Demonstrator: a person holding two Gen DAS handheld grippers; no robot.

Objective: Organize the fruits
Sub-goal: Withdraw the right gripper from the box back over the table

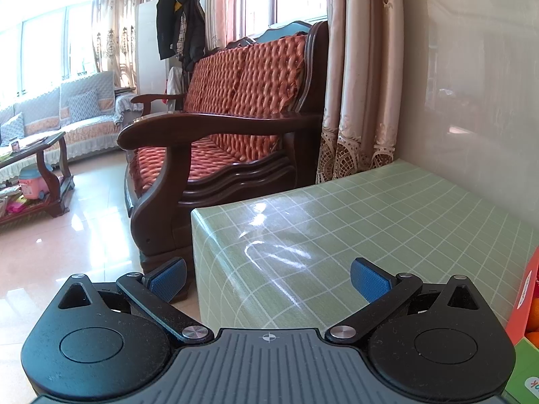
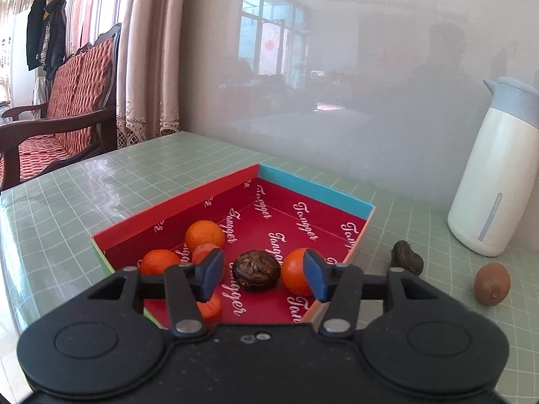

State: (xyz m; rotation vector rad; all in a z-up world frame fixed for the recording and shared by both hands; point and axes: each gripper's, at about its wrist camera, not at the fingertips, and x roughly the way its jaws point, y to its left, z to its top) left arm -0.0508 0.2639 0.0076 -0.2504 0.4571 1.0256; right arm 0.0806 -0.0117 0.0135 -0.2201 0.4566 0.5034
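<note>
A red box with a blue far wall sits on the green checked table. Inside it lie several oranges and a dark round fruit. My right gripper hangs open over the box. The dark fruit lies on the box floor between and just beyond its blue pads, which do not touch it. Right of the box, a dark wrinkled fruit and a brown kiwi rest on the table. My left gripper is open and empty over the table's near corner.
A white flask with a grey lid stands at the right by the glossy wall. A wooden sofa with red cushions sits past the table's left edge. The box's orange side shows at the right edge of the left wrist view.
</note>
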